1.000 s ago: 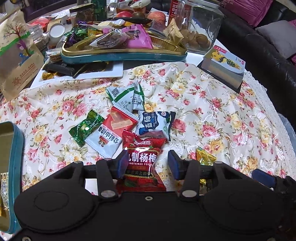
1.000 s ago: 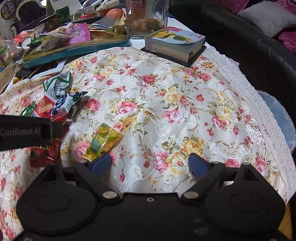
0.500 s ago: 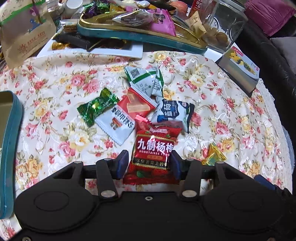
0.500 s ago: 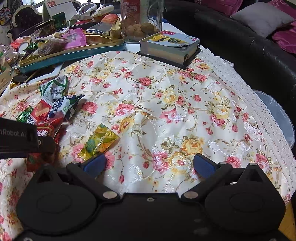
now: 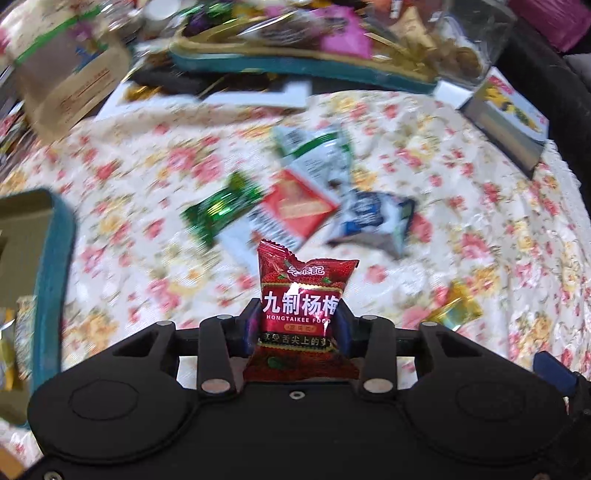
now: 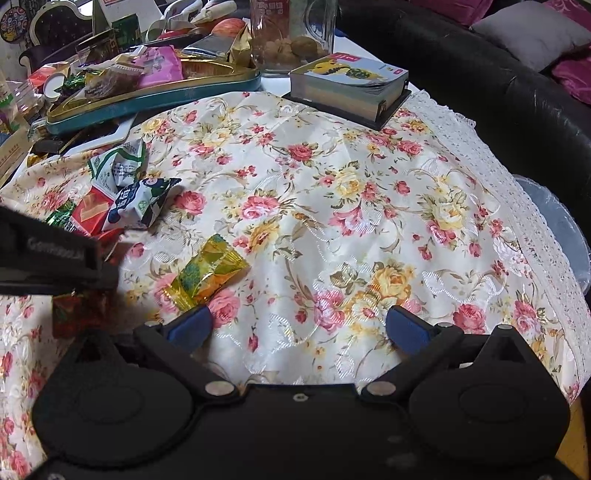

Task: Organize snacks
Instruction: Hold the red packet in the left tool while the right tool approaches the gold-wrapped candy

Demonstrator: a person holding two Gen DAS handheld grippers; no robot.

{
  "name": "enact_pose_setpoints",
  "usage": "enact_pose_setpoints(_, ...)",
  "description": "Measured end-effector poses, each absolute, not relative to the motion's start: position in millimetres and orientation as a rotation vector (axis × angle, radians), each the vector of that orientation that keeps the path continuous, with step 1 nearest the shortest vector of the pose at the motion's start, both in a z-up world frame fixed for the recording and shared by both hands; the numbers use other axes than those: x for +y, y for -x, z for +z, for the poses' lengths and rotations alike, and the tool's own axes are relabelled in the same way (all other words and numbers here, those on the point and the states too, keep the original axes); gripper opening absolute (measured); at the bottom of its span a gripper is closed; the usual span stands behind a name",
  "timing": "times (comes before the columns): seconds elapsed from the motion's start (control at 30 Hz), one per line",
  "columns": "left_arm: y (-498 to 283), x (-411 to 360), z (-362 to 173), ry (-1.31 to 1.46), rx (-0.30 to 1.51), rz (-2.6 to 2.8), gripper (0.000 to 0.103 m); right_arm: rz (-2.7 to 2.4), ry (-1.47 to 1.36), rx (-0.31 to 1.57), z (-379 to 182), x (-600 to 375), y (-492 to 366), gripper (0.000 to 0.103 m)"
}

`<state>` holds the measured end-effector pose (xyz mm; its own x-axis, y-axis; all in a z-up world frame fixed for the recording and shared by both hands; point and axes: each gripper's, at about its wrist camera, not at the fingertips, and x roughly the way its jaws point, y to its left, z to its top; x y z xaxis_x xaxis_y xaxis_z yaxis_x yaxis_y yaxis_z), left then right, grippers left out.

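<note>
My left gripper (image 5: 297, 326) is shut on a red plum-candy packet (image 5: 301, 295) and holds it above the floral tablecloth (image 5: 480, 236). Loose snacks lie ahead: a green candy (image 5: 221, 208), a red-and-white packet (image 5: 291, 214), a dark blue-and-white packet (image 5: 373, 221), a green-and-white packet (image 5: 317, 151) and a gold candy (image 5: 452, 312). My right gripper (image 6: 297, 326) is open and empty just above the cloth, with the gold candy (image 6: 207, 275) close ahead of its left finger. The left gripper's body (image 6: 48, 258) shows at the left of the right wrist view.
A teal-rimmed tray (image 5: 303, 62) heaped with snacks sits at the back; it also shows in the right wrist view (image 6: 147, 99). A second teal tin (image 5: 51, 266) is at the left. A book (image 6: 347, 88) and a glass jar (image 6: 295, 33) stand at the back right. A black sofa (image 6: 480, 81) borders the table.
My left gripper has closed on the red packet and lifted it off the cloth; the view is blurred from motion. The right gripper has barely moved and stays open.
</note>
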<state>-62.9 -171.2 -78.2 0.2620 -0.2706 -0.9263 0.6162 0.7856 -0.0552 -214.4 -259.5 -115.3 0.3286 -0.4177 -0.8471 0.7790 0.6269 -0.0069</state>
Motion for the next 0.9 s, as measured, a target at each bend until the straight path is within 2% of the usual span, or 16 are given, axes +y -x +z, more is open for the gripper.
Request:
enact_pose_setpoints(0.1,52.9,-152.4,-76.7,-0.338,1.194,-0.58,0.049,-0.794,-0.471,0.976,-112.8,-257.4,212.5,0.103)
enact_pose_setpoints(0.23,40.9,-125.6,-75.4,-0.341,1.203,-0.534,0.049,-0.732,-0.501,0.972,-102.1,-248.5,214.4,0.092)
enact_pose_setpoints(0.4,31.4,-102.0,-73.6,-0.33,1.218,-0.515,0.049,-0.675,-0.52,0.767,-81.1,-228.9,221.5,0.092)
enact_pose_setpoints(0.67,32.6,-96.0,-73.7,-0.348,1.217,-0.511,0.049,-0.589,-0.525,0.884,-101.9,-217.0,206.2,0.092)
enact_pose_setpoints(0.7,32.5,-96.3,-73.8,-0.348,1.22,-0.509,0.049,-0.607,-0.49,0.873,-103.1,-218.7,209.4,0.09)
enact_pose_setpoints(0.9,29.5,-94.9,-73.7,-0.333,1.242,-0.501,0.049,-0.818,-0.438,0.899,-112.2,-267.9,234.6,0.094)
